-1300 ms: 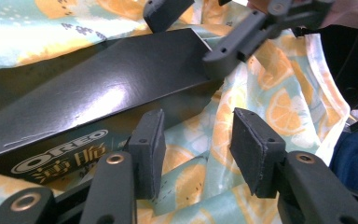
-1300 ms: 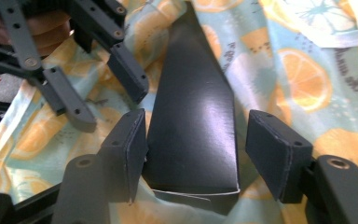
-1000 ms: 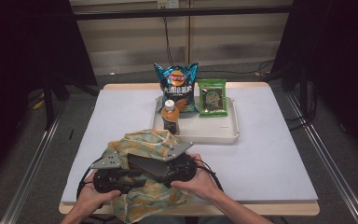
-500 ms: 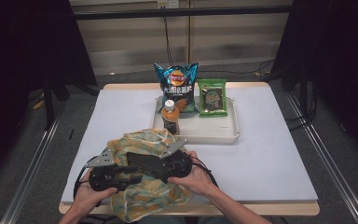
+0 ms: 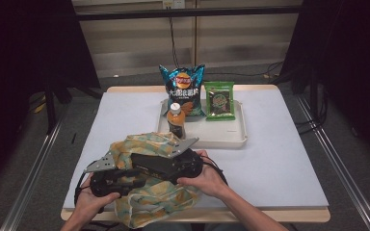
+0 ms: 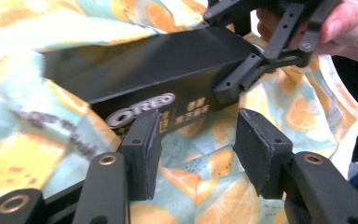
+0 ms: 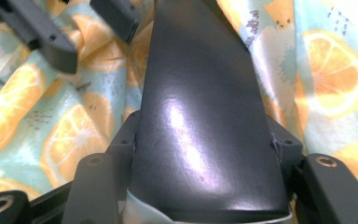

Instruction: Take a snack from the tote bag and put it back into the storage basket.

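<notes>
Clamping one end of a long black Oreo box [image 6: 158,74], the right gripper [image 7: 200,154] holds it over an orange-slice-print cloth [image 5: 149,207] at the surface's [image 5: 279,159] near edge. The box lies roughly level, its long axis running left to right, the free end toward the left gripper [image 6: 196,140], whose jaws stand apart just beside the white logo.

- We read "OREO" in white letters on the side of the dark box [image 6: 158,79], followed by smaller characters too blurred to make out.
- The chip bag [image 5: 183,91] carries print we cannot read.
</notes>
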Demonstrator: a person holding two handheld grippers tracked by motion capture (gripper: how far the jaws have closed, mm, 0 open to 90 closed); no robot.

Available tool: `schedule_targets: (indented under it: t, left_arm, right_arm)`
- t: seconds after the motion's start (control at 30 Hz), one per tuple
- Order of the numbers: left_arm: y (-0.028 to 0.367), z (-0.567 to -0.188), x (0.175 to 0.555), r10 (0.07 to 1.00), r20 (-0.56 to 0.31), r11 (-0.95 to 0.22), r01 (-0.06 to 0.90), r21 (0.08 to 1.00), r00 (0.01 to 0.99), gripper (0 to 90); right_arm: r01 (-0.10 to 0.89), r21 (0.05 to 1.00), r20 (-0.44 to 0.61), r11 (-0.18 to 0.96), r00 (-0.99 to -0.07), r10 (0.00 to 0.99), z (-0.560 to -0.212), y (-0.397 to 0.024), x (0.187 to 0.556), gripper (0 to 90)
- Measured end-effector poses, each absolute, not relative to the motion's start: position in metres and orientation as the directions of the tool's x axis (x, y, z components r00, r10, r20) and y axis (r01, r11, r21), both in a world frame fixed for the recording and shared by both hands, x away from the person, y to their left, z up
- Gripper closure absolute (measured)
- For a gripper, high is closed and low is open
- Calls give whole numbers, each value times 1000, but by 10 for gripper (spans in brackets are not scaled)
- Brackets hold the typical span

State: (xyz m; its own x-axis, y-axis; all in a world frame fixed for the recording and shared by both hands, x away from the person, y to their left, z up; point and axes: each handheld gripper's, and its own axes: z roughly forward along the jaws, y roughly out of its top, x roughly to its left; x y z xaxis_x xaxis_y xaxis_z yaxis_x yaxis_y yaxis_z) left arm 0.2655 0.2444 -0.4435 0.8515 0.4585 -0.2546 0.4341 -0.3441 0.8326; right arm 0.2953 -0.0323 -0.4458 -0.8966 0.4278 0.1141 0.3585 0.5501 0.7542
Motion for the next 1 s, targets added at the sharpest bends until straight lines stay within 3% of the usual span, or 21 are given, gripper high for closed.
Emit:
schedule_targets:
  t: [0.1,0.27,0.5,0.63,0.8,0.87,0.9,0.93,0.97,1.0]
  left_arm:
    - [246,-439,265,465,-250,-318,424,848,849,508]
    - [253,-431,266,488,-227,-273,395,877,842,414]
    - [268,-419,271,566,-199,-196,365,910,800,354]
    - [266,-424,277,604,-161,-235,367,900,780,319]
    - [261,-431,283,596,-180,-252,395,884,783,308]
    - [259,-435,285,590,-186,-264,405,876,786,361]
    - [262,-436,286,594,-195,-255,412,875,781,558]
    - [262,-436,286,594,-195,-255,412,875,781,653]
    - [264,-436,288,596,-214,-234,423,875,774,653]
    - [265,-436,288,591,-228,-223,429,875,773,769]
  right_arm:
    - [363,760,119,539,-893,433,-443,-36,294,436]
    - [362,759,123,540,-896,427,-444,-42,292,436]
    - [366,758,127,541,-895,427,-444,-51,290,437]
    - [357,760,118,543,-898,425,-442,-53,286,437]
    - [354,754,116,553,-901,418,-442,-51,283,437]
    - [347,755,112,556,-904,412,-442,-50,282,437]
    - [340,751,107,566,-908,404,-443,-50,281,438]
    - [340,751,107,566,-908,404,-443,-50,281,438]
    - [341,751,109,566,-909,403,-444,-50,281,438]
    - [340,751,108,566,-909,403,-444,-49,280,438]
